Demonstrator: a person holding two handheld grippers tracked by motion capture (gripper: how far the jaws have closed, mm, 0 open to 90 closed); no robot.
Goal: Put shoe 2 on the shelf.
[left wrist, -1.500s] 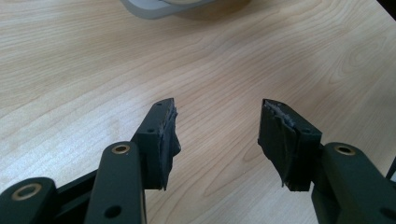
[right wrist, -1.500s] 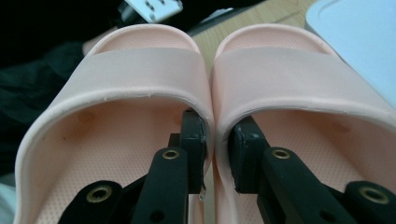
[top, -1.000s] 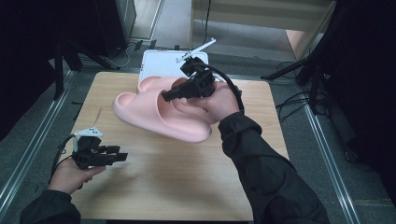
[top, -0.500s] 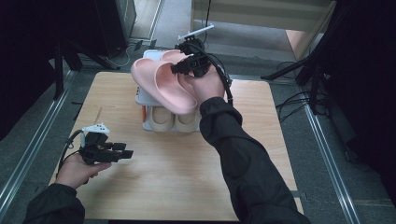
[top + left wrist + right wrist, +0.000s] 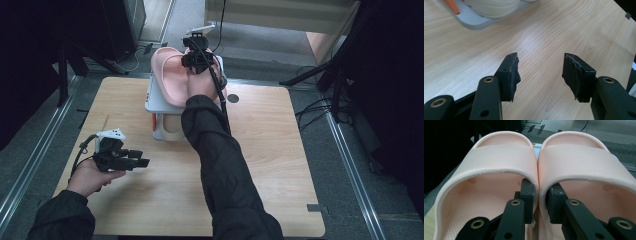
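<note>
Wood table (image 5: 260, 165): right claw (image 5: 539, 195) pinches pink slippers (image 5: 506, 157) w/ no readable branding; left claw (image 5: 540, 72) wide open, empty.

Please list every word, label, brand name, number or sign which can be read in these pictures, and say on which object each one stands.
None can be read. The pink slippers pinched together by the right gripper, the white rack under them, the wooden table and the left gripper carry no visible print. The small grey tag near the table's edge is too small to tell.

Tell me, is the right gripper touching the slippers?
Touching. In the right gripper view, the right gripper pinches the slippers' adjoining inner walls between its jaws.
</note>
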